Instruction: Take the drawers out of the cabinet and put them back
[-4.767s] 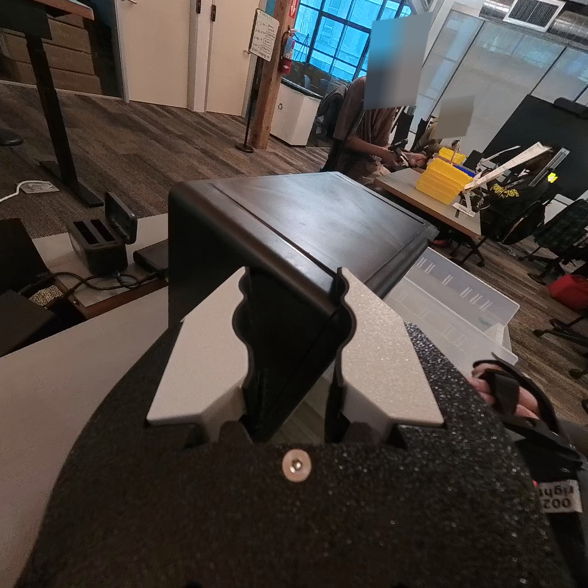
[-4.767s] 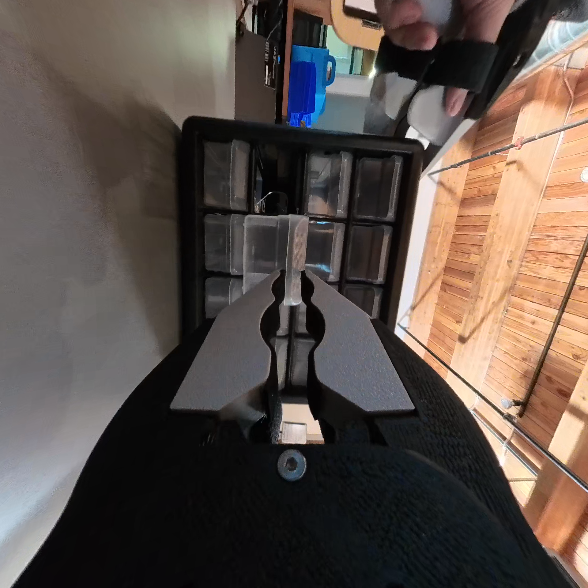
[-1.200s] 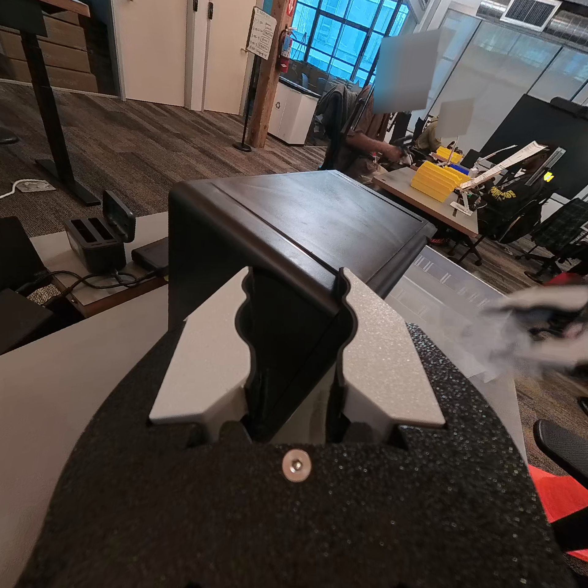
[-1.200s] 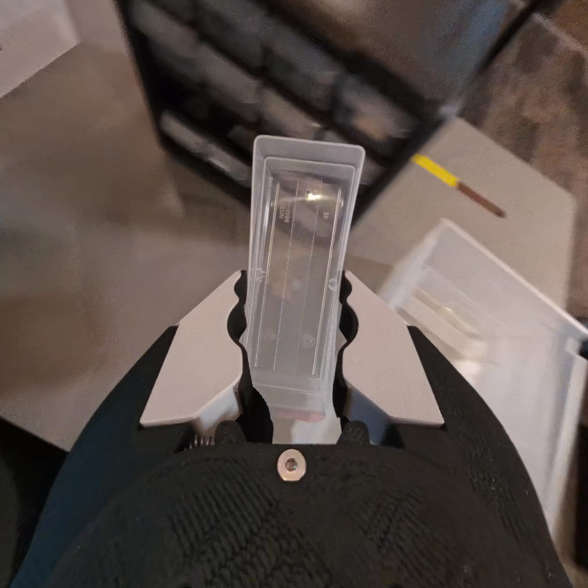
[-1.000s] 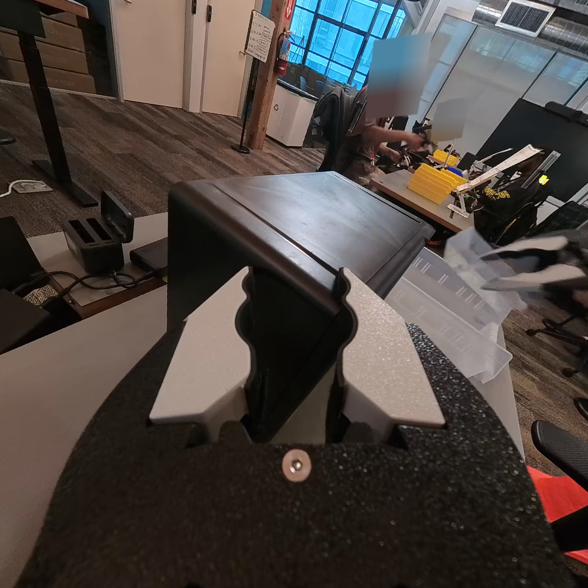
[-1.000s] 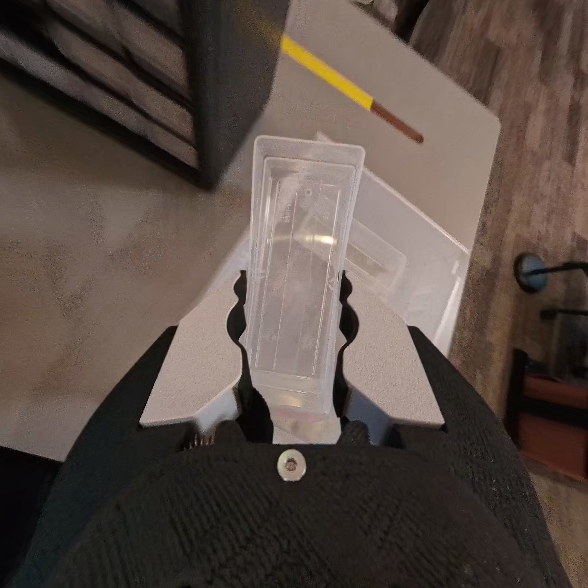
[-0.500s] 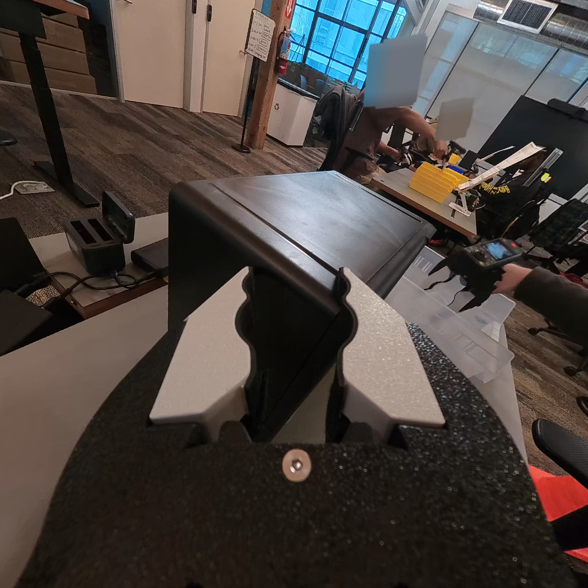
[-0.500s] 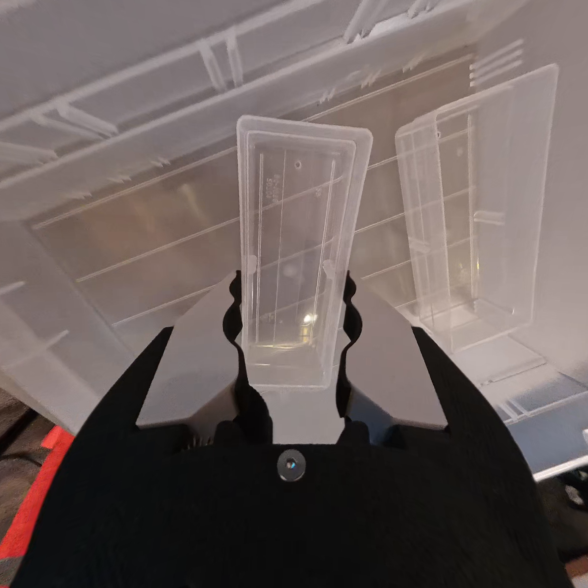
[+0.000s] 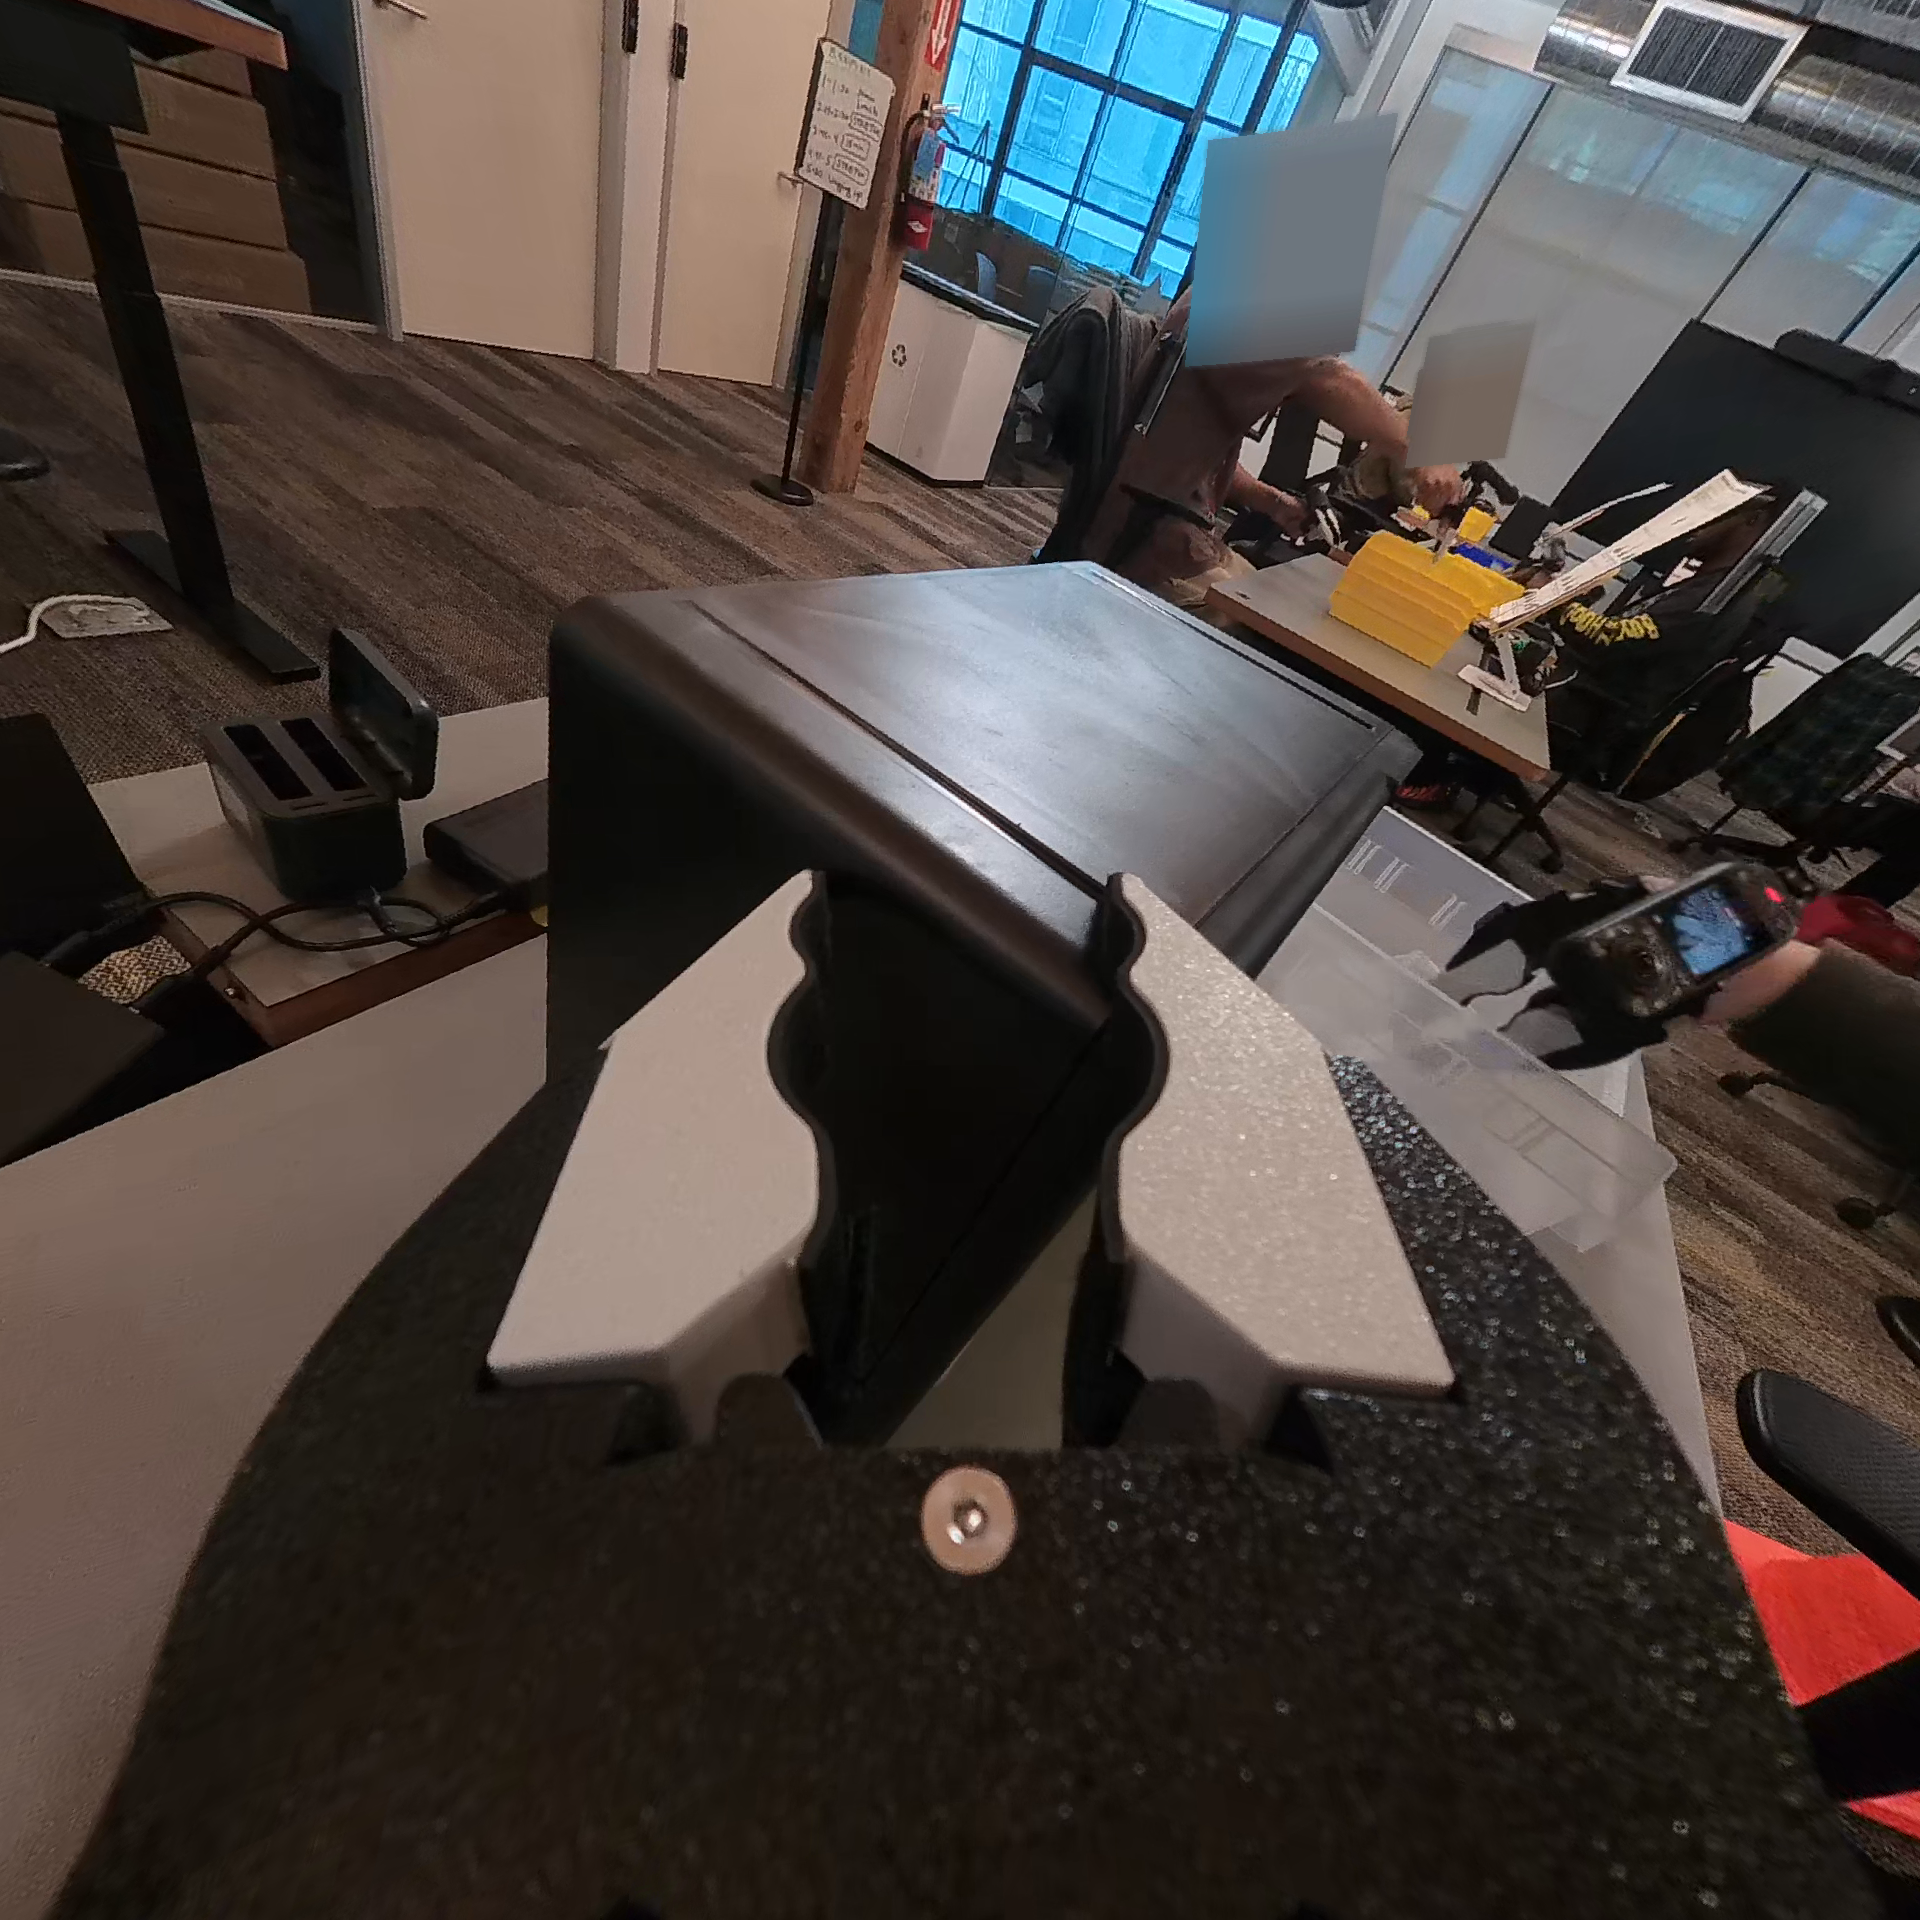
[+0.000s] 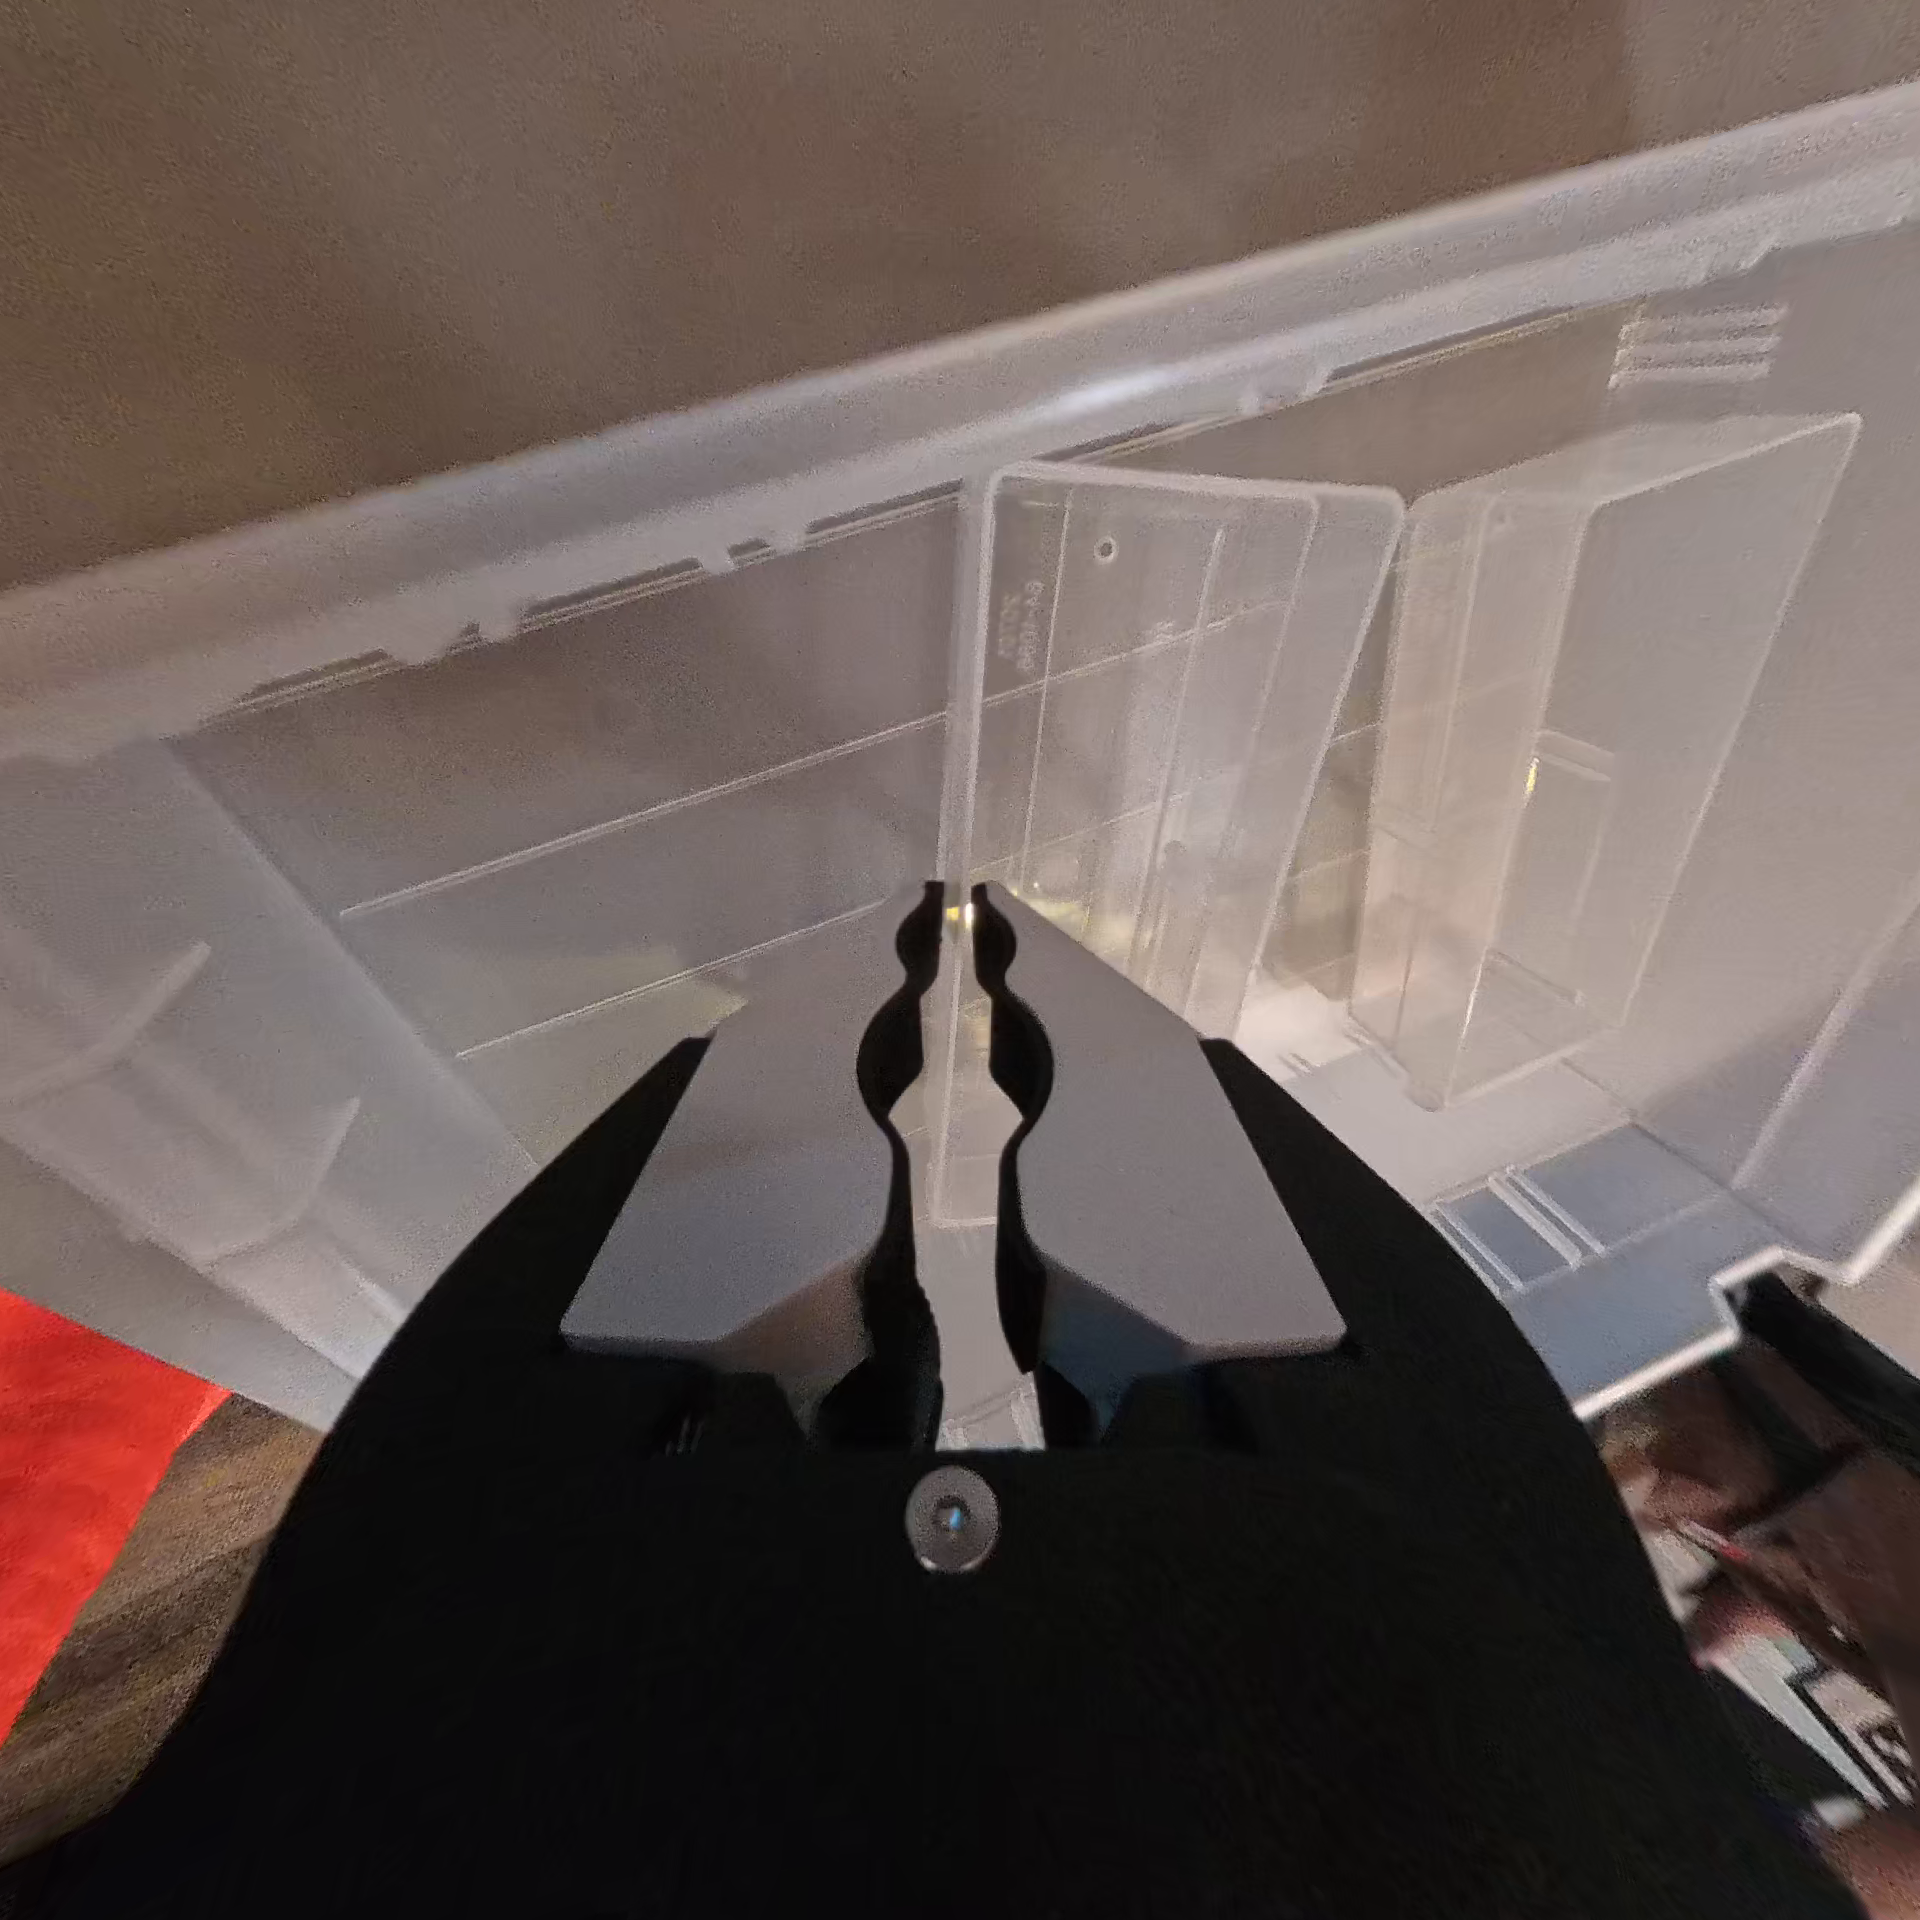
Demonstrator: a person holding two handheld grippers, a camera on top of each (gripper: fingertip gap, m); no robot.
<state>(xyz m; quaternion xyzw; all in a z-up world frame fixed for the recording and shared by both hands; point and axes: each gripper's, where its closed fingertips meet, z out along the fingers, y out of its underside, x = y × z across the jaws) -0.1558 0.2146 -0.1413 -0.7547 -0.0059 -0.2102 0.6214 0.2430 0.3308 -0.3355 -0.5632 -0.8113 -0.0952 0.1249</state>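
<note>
My left gripper (image 9: 966, 920) is shut on the upper back edge of the black cabinet (image 9: 1039, 707), one finger on each side of the edge. The cabinet's drawer front is hidden from this view. My right gripper (image 10: 958, 899) is down inside a clear plastic bin (image 10: 727, 457), its fingers almost together on the long side wall of a clear drawer (image 10: 1143, 727). That drawer is tilted and leans against a second clear drawer (image 10: 1558, 779) lying in the bin. The right gripper also shows in the left wrist view (image 9: 1496, 997), over the bin (image 9: 1558, 1174) to the right of the cabinet.
The cabinet stands on a grey table (image 9: 208, 1247). A dark charger box (image 9: 312, 790) and cables lie on a lower desk to the left. People sit at a far table with yellow bins (image 9: 1413, 603). A red object (image 10: 83, 1455) and a black chair (image 9: 1839, 1455) are beside the table.
My right gripper pulled the clear drawer from the cabinet and swung it right and down into the bin. Its fingers went from spanning the drawer's width to nearly closed on its side wall. The left gripper stayed put.
</note>
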